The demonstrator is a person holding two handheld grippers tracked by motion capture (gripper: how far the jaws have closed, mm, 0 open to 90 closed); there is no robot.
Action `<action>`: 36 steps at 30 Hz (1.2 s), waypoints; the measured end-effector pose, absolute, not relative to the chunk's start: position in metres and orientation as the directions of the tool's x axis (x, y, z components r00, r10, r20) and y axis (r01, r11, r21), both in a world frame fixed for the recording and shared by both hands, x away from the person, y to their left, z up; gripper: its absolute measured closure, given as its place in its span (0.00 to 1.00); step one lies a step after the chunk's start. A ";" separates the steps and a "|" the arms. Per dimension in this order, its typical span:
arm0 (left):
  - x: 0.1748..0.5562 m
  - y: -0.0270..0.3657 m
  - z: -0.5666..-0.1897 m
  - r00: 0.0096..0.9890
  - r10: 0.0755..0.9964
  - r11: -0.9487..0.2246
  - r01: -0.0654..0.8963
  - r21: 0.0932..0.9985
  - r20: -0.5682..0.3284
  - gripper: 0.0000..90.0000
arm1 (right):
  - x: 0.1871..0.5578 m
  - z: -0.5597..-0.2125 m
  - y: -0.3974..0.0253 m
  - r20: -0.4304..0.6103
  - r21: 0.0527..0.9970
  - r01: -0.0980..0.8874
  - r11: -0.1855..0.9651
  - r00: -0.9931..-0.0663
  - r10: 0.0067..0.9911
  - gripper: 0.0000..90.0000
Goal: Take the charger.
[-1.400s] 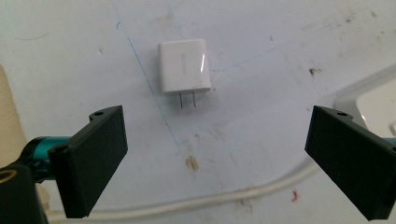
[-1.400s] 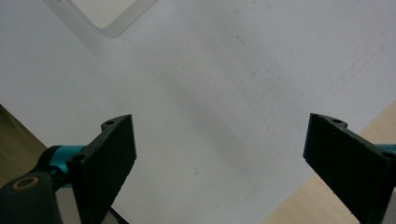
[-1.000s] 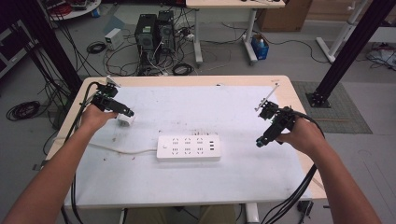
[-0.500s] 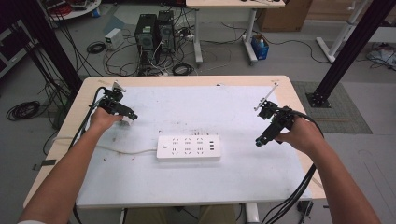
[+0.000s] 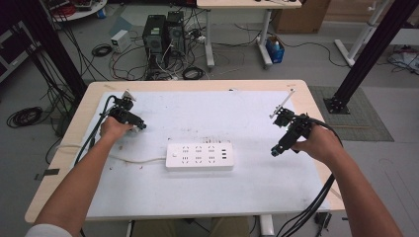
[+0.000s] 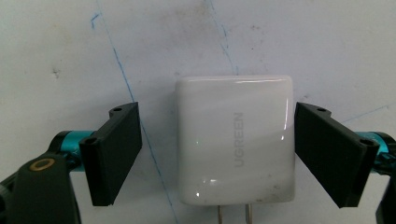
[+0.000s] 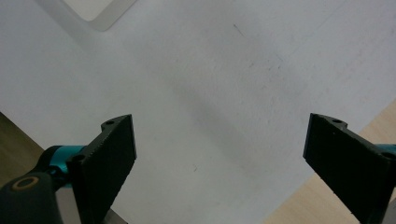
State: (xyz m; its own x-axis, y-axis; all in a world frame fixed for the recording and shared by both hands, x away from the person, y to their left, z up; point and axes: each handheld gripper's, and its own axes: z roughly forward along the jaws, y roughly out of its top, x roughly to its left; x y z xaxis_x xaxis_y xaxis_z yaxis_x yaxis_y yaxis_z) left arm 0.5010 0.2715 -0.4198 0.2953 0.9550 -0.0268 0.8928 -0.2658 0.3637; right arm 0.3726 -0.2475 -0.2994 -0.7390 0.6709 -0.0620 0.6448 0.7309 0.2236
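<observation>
A white UGREEN charger (image 6: pixel 236 140) lies flat on the white mat, its two prongs pointing back toward the camera. My left gripper (image 6: pixel 217 112) is open and straddles it: the right jaw is almost at its side and the left jaw stands a gap away. In the high view the left gripper (image 5: pixel 141 126) is low over the mat at the far left. A white power strip (image 5: pixel 199 156) lies mid-table with its cable running left. My right gripper (image 5: pixel 274 151) hovers open to the right of the strip, with nothing between its jaws (image 7: pixel 222 121).
The white mat (image 5: pixel 207 113) covers most of the wooden table (image 5: pixel 81 118). A corner of the power strip (image 7: pixel 100 11) and the table's wooden edge (image 7: pixel 327 196) appear in the right gripper view. Computers and cables sit on the floor beyond the table.
My left gripper has moved a little right and nearer, coming down around the charger. The right gripper and the power strip have stayed put.
</observation>
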 end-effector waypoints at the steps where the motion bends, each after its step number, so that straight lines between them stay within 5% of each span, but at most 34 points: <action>1: 0.501 0.272 -0.420 0.296 0.955 -0.267 0.892 0.366 -0.026 0.22 | 0.373 -0.300 -0.247 -0.062 0.224 0.643 0.732 -0.740 0.670 0.10; 13: 0.498 0.271 -0.415 0.355 0.935 -0.324 0.870 0.373 -0.016 0.47 | 0.375 -0.303 -0.246 -0.063 0.218 0.640 0.737 -0.744 0.665 0.10; 36: 0.474 0.288 -0.367 0.460 0.886 -0.384 0.789 0.479 -0.048 0.47 | 0.371 -0.304 -0.248 -0.068 0.227 0.654 0.722 -0.728 0.682 0.10</action>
